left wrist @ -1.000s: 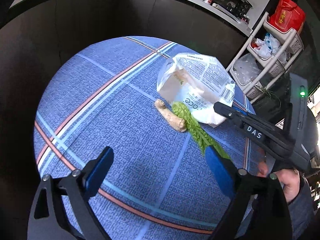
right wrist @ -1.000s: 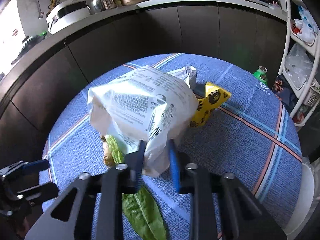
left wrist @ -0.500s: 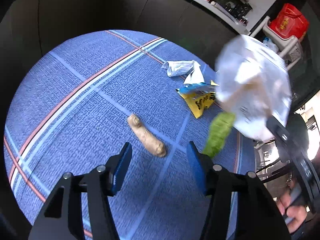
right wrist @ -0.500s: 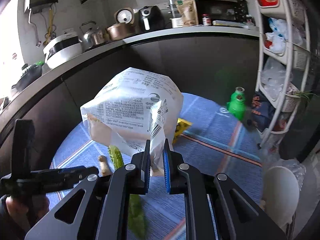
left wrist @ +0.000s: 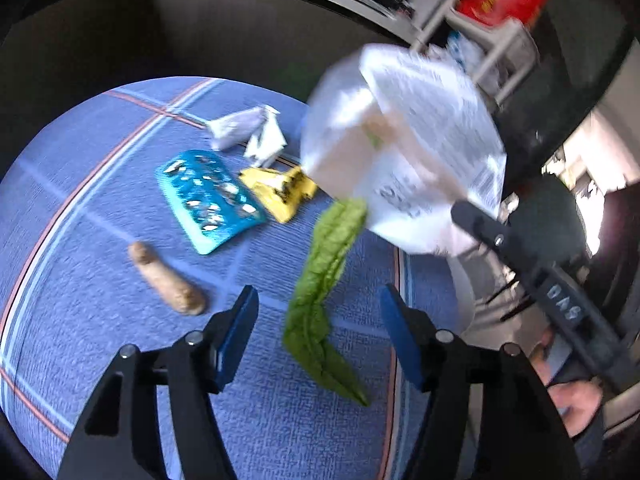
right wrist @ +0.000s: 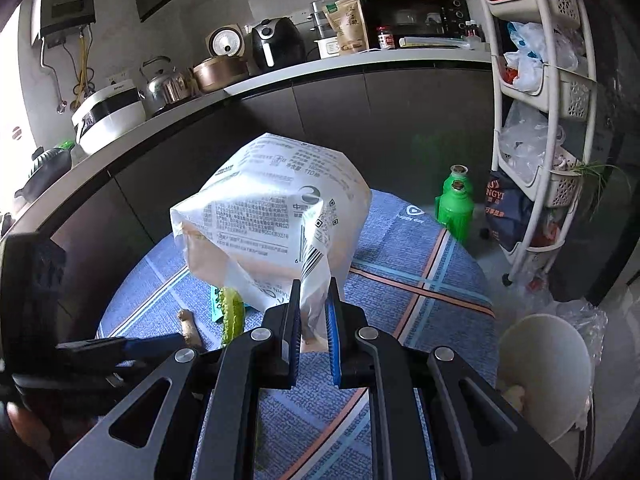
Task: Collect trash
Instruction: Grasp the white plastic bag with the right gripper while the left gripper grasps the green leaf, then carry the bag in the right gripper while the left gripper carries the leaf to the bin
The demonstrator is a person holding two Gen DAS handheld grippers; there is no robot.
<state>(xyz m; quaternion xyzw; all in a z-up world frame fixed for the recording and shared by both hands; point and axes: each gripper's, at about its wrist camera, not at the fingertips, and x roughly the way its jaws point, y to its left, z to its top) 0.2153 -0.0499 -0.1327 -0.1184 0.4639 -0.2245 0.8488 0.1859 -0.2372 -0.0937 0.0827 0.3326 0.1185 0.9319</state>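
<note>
My right gripper [right wrist: 313,332] is shut on the bottom edge of a white printed plastic bag [right wrist: 276,220], held up above the blue mat; the bag also shows in the left wrist view [left wrist: 404,160]. A green leaf [left wrist: 324,288] hangs from the bag, also visible in the right wrist view [right wrist: 232,316]. My left gripper [left wrist: 320,340] is open and empty, with the leaf's lower half between its fingers. On the mat lie a ginger root [left wrist: 166,278], a teal blister pack [left wrist: 208,196], a yellow wrapper [left wrist: 280,190] and crumpled white paper [left wrist: 248,134].
The blue striped mat [right wrist: 420,276] lies on the floor before dark cabinets. A white bin [right wrist: 548,372] with a liner stands at the right. Two green bottles [right wrist: 454,204] and a white shelf rack [right wrist: 548,120] stand at the back right.
My right gripper has lifted the bag higher off the mat, the leaf dangling with it. The teal blister pack is now uncovered. My left gripper has stayed open, shifting toward the leaf.
</note>
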